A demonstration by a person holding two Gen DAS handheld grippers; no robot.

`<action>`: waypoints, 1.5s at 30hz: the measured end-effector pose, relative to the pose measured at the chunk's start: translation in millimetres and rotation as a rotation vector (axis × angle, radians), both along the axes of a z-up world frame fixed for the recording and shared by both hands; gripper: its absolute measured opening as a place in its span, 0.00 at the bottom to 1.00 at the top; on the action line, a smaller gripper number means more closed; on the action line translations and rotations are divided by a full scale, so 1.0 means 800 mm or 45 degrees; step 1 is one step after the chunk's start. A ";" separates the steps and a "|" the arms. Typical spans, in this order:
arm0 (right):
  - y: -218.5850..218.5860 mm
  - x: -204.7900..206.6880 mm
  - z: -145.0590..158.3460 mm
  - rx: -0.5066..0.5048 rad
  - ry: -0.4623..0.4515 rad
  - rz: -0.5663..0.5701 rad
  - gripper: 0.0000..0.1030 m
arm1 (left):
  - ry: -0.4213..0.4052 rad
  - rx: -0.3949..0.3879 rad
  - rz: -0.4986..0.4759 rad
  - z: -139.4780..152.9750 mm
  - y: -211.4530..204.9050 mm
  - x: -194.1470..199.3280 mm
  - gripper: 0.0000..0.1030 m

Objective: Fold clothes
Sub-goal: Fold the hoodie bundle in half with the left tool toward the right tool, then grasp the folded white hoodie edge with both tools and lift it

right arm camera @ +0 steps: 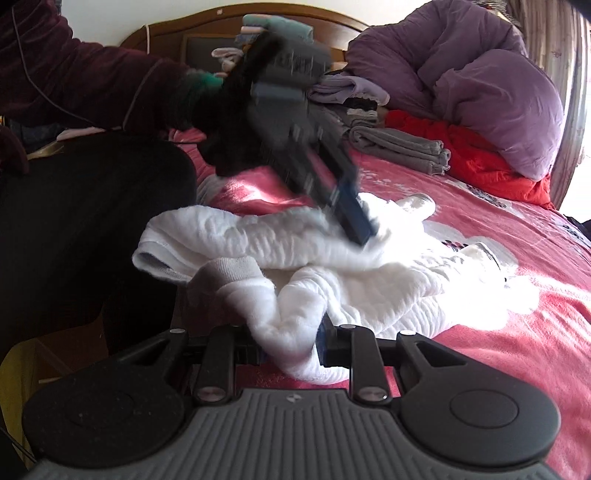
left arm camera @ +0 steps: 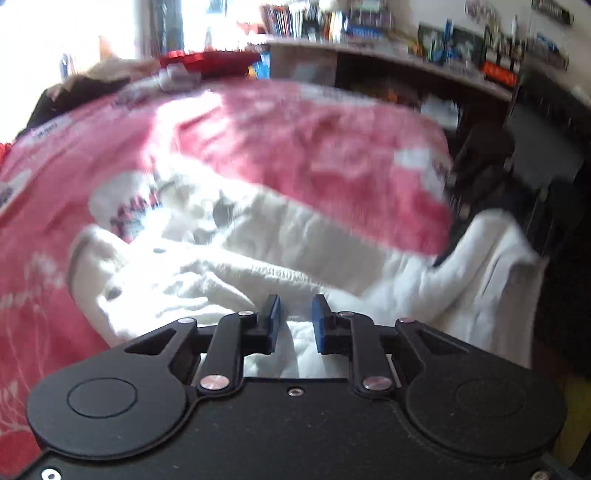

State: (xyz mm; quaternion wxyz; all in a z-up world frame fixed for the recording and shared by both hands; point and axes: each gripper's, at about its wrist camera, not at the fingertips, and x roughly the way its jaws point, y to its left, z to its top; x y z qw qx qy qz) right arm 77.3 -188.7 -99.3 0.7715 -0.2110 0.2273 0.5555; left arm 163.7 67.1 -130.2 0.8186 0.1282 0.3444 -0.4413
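White garment [right arm camera: 332, 266] lies crumpled on the pink bedspread [right arm camera: 517, 332], at the bed's near edge, one end hanging over the side toward the person. Quilted fabric, ribbed cuff [right arm camera: 231, 271] showing near the front fold, so probably a sleeve or leg bunched there. Long axis of the garment runs roughly left-right across the right wrist view, from the open hem on the left to the sunlit part on the right.

Right gripper [right arm camera: 291, 341] is clamped on a thick fold of the garment at its near edge, cloth bulging between the pads, jaws narrow. It sits at the garment's nearest point, lower than the rest of the heap.

Left gripper [right arm camera: 360, 225] comes in from above the garment, tilted down, tips at the upper ridge of the cloth on the far side from the right gripper; heavy blur there. In its own view the left gripper [left arm camera: 295, 323] has pads close together with a small gap; white cloth shows behind the gap, can't confirm any pinched. Call it nearly together, grip not confirmed.

Key relation: garment lies between the two grippers, right holding the near edge, left over the far ridge. Judgement: next move likely needs left to secure that ridge so both can lift and spread the garment flat; fold not begun.

Folded grey stack [right arm camera: 399, 147] and purple duvet [right arm camera: 480, 85] sit well beyond the garment, toward the headboard [right arm camera: 166, 33]
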 end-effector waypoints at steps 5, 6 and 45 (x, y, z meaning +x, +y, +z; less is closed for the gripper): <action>-0.003 0.011 0.004 0.078 0.024 -0.054 0.25 | 0.025 -0.079 0.009 -0.022 0.012 0.004 0.14; -0.002 0.014 0.005 0.092 0.030 -0.066 0.25 | 0.014 -0.086 0.014 -0.025 0.011 0.001 0.14; -0.028 0.145 -0.013 0.641 0.551 -0.465 0.23 | -0.614 -0.035 -0.072 0.062 0.052 -0.123 0.80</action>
